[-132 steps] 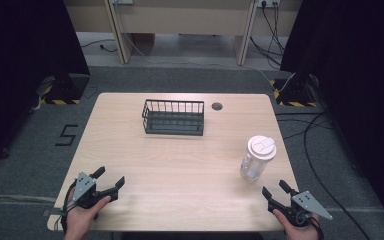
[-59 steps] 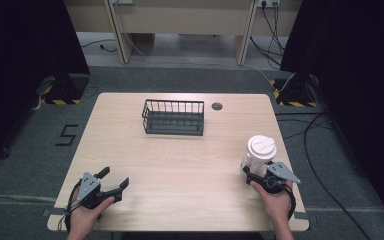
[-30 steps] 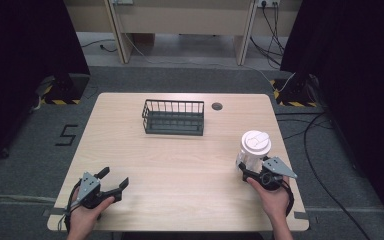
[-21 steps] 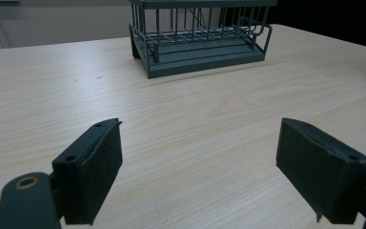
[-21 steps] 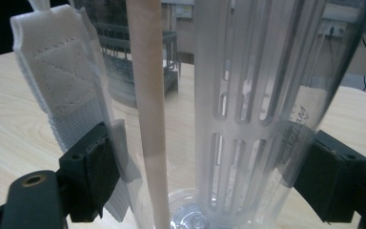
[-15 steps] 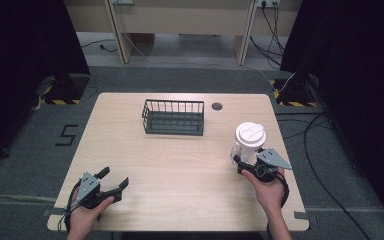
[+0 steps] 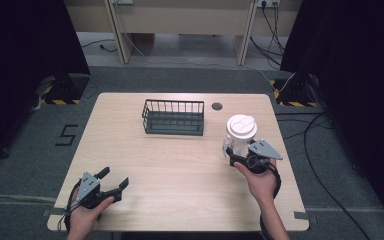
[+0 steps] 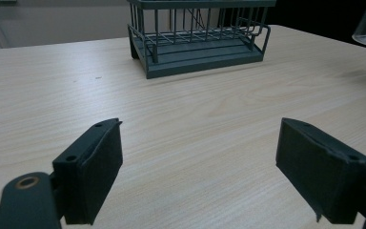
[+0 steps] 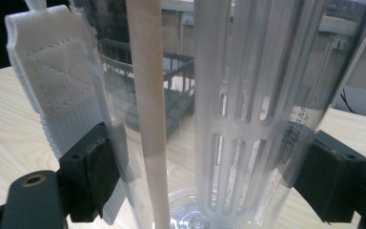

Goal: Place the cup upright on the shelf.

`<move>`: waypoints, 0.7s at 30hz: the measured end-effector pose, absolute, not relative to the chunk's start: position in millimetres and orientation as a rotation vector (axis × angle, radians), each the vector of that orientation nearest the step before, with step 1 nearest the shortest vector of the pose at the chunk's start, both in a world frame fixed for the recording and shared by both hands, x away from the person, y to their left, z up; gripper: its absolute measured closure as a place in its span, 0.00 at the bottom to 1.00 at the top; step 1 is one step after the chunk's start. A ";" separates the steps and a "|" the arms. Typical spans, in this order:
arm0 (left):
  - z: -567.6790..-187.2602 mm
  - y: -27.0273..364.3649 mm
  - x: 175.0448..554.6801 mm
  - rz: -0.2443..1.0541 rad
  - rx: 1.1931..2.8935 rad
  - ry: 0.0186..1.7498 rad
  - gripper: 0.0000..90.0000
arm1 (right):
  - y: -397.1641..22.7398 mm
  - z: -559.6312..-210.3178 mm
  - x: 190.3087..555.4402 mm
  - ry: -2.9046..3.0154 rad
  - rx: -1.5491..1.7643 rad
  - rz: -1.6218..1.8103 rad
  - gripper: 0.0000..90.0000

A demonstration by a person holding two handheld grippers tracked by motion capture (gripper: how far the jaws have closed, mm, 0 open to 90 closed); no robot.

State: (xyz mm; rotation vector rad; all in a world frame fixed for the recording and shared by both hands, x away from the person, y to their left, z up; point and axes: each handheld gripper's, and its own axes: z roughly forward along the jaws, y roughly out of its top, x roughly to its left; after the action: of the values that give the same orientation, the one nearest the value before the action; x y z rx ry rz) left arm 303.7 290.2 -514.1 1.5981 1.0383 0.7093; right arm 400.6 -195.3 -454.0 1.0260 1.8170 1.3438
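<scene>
A clear plastic bottle (image 7: pixel 240 134) with a white lid is held just above the table's right side, and my right gripper (image 7: pixel 235 156) is shut on its lower body. In the right gripper view the bottle (image 9: pixel 252 119) stands between both pads, with a white fabric strap (image 9: pixel 52 81) on its left side and an inner slotted tube. A dark wire basket (image 7: pixel 173 117) stands at the far middle of the table, left of the bottle. My left gripper (image 7: pixel 115 177) rests open near the front left edge, nothing between its jaws (image 8: pixel 200 176). The basket (image 8: pixel 200 38) lies well ahead of it.
The wooden table (image 7: pixel 180 170) has a round cable hole (image 7: pixel 217 106) at its far edge, right of the basket. Cables (image 7: pixel 325 150) trail on the carpet to the right. Dark curtains flank both sides.
My right gripper came in from the front right edge, shut on the bottle, lifted it and carried it left and farther away, toward the basket. The left gripper stayed put.
</scene>
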 end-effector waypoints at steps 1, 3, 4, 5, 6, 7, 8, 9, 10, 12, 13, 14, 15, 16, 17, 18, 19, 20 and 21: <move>-514.1 290.2 303.8 0.709 1.598 1.038 0.17 | -194.2 -453.1 401.6 1.818 1.025 1.343 0.21; -514.2 290.1 303.8 0.709 1.598 1.039 0.17 | -191.1 -450.8 404.6 1.817 1.021 1.347 0.21; -514.2 290.0 303.8 0.708 1.597 1.039 0.17 | -189.2 -449.7 406.1 1.818 1.018 1.350 0.21; -514.1 290.0 303.8 0.708 1.597 1.038 0.17 | -187.4 -448.6 407.5 1.820 1.014 1.349 0.21; -514.1 290.0 303.7 0.708 1.597 1.038 0.17 | -184.8 -447.3 409.3 1.823 1.008 1.350 0.21; -514.0 290.1 303.7 0.708 1.596 1.038 0.17 | -182.6 -446.4 410.6 1.823 1.006 1.354 0.21; -514.0 290.2 303.7 0.707 1.596 1.038 0.17 | -180.4 -445.5 411.7 1.825 1.005 1.357 0.21; -514.1 290.3 303.7 0.707 1.596 1.038 0.17 | -178.9 -444.9 412.8 1.828 1.002 1.356 0.21; -514.1 290.3 303.7 0.707 1.596 1.038 0.17 | -178.9 -444.9 412.8 1.828 1.002 1.356 0.21; -514.0 290.4 303.7 0.706 1.595 1.038 0.17 | -172.7 -443.1 416.6 1.835 0.992 1.359 0.21; -514.0 290.4 303.7 0.706 1.595 1.038 0.17 | -172.7 -443.1 416.6 1.835 0.992 1.359 0.21; -514.0 290.3 303.7 0.706 1.595 1.037 0.17 | -170.4 -442.7 417.6 1.833 0.994 1.363 0.21; -514.0 290.3 303.6 0.705 1.595 1.037 0.17 | -166.4 -441.5 420.3 1.836 0.987 1.365 0.21; -514.0 290.2 303.7 0.705 1.594 1.037 0.17 | -165.0 -441.2 421.0 1.838 0.987 1.367 0.21; -513.9 290.2 303.7 0.705 1.594 1.036 0.17 | -163.0 -440.5 422.3 1.841 0.985 1.366 0.21; -513.9 290.2 303.7 0.705 1.594 1.036 0.17 | -161.7 -440.3 423.4 1.839 0.980 1.369 0.21; -513.9 290.2 303.7 0.705 1.594 1.036 0.17 | -161.7 -440.3 423.4 1.839 0.980 1.369 0.21; -513.9 290.1 303.7 0.705 1.593 1.036 0.17 | -160.2 -439.9 424.3 1.841 0.982 1.369 0.21; -513.8 290.0 303.6 0.705 1.593 1.036 0.17 | -157.0 -439.1 426.6 1.839 0.982 1.373 0.21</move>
State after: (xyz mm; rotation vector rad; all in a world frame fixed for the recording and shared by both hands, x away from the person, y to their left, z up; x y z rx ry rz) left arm 303.6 290.0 -513.8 1.5933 1.0356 0.7050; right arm 426.6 -157.0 -439.1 0.9824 1.8391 1.3731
